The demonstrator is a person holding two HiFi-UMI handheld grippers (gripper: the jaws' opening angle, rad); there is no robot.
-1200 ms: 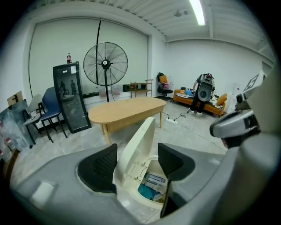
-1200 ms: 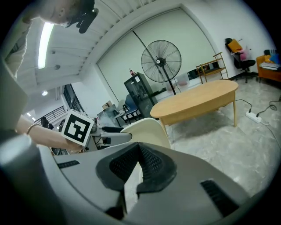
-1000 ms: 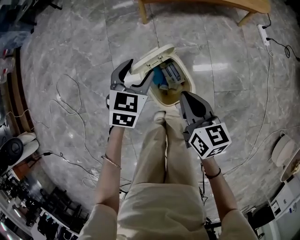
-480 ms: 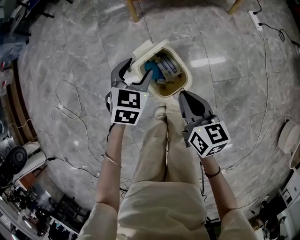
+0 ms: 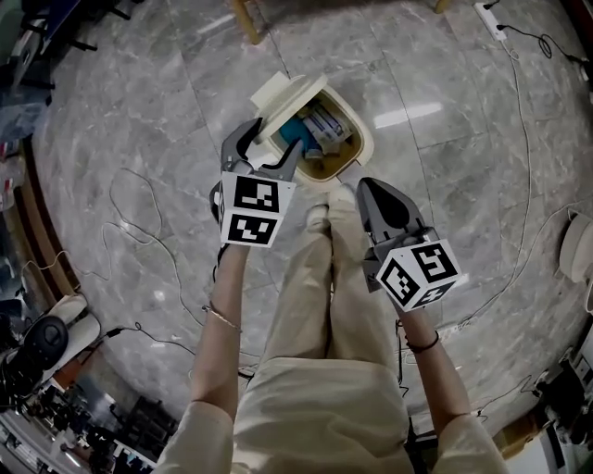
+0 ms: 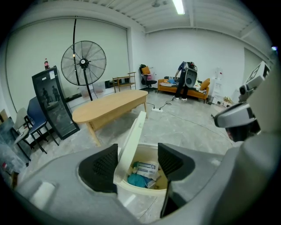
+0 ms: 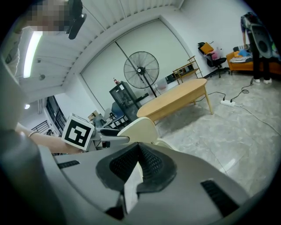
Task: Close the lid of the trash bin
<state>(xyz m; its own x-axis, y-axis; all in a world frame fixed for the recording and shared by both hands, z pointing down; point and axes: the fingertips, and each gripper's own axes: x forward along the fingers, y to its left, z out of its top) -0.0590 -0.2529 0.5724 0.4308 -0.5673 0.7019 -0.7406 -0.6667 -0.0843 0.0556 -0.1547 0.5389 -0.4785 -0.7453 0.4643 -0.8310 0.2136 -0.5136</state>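
Observation:
A cream trash bin (image 5: 357, 148) stands on the marble floor in front of the person's feet. Its lid (image 5: 281, 93) is tipped up on the left side, and blue and white rubbish (image 5: 310, 130) shows inside. My left gripper (image 5: 271, 139) is open beside the bin's left rim. In the left gripper view the upright lid (image 6: 134, 136) stands between the spread pads of the left gripper (image 6: 137, 165), with the bin (image 6: 140, 189) below. My right gripper (image 5: 371, 188) is shut and empty, just right of and nearer than the bin. The right gripper (image 7: 139, 151) looks towards the lid (image 7: 139, 129).
Wooden table legs (image 5: 244, 20) stand beyond the bin, and the oval table (image 6: 109, 107) shows in the left gripper view. Cables (image 5: 139, 208) trail over the floor at left. A power strip (image 5: 489, 11) lies at top right. A standing fan (image 6: 83, 61) and black cabinet (image 6: 55, 103) stand behind.
The bin and lid have drifted up and left in the head view. The left gripper stays open at the lid; the right gripper stays shut, now a little farther from the bin's rim.

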